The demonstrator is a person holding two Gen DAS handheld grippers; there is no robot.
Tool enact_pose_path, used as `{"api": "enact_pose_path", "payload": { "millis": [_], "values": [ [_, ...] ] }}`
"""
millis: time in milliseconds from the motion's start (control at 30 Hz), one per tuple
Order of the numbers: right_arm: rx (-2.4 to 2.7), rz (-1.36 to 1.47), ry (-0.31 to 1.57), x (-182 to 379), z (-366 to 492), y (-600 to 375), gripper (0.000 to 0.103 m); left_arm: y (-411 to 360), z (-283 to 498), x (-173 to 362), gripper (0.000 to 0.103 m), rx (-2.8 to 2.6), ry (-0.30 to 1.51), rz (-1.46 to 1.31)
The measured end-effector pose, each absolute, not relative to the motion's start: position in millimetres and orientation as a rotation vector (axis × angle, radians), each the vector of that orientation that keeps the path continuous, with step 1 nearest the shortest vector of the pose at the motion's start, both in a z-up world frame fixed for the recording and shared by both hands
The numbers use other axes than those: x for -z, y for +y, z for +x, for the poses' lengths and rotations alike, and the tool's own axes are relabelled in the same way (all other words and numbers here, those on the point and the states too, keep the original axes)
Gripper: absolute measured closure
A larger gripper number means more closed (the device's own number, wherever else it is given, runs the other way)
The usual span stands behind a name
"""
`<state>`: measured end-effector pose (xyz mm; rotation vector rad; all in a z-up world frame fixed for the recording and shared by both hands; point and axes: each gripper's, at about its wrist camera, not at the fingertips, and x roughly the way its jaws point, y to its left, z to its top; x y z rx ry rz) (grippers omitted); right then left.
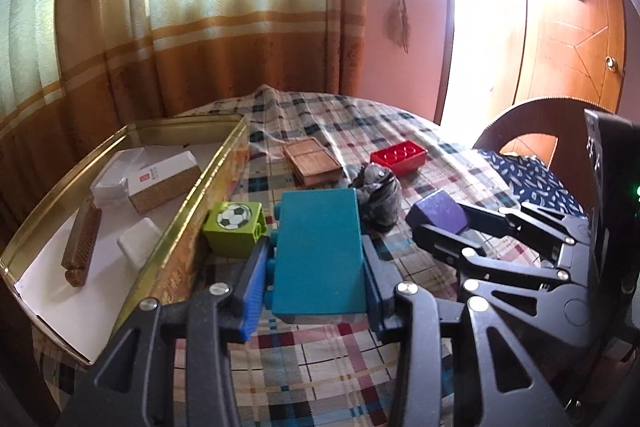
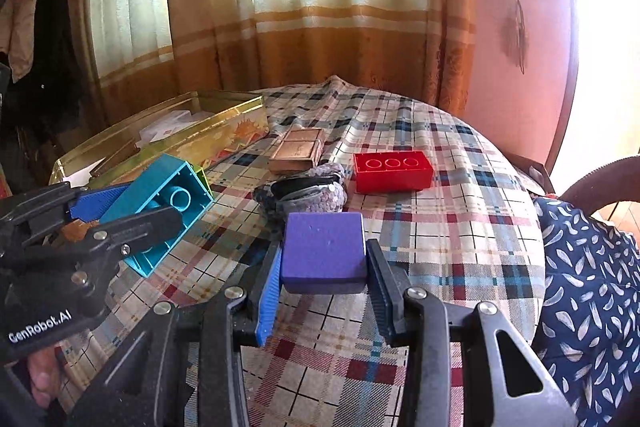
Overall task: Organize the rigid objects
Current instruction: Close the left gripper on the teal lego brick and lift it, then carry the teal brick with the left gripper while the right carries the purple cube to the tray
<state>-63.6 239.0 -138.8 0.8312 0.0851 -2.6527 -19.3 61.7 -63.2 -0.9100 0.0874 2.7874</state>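
My left gripper (image 1: pixel 316 259) is shut on a teal toy brick (image 1: pixel 318 251), held above the plaid tablecloth; the brick also shows in the right wrist view (image 2: pixel 160 211), hollow side up. My right gripper (image 2: pixel 324 267) is shut on a purple block (image 2: pixel 324 251), which also shows in the left wrist view (image 1: pixel 438 215). A green brick with a football picture (image 1: pixel 234 229) lies beside the gold tin tray (image 1: pixel 224 155). A red brick (image 2: pixel 394 171) and a small wooden box (image 2: pixel 298 149) lie further back on the cloth.
The gold tray holds a white box (image 1: pixel 164 183), a brown comb-like piece (image 1: pixel 82 247) and a small white block (image 1: pixel 138 243). A grey-black pouch (image 2: pixel 304 193) lies mid-table. A chair with blue patterned fabric (image 2: pixel 588 267) stands on the right. Curtains hang behind.
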Motion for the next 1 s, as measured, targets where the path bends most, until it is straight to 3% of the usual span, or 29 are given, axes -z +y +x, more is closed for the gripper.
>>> {"api": "enact_pose_path", "payload": {
  "millis": [1000],
  "values": [
    [2.672,0.707,0.135,135.5,-50.1,235.8,0.061,49.3,-5.5,56.1,0.062,-2.835,0.026,-0.776]
  ]
}}
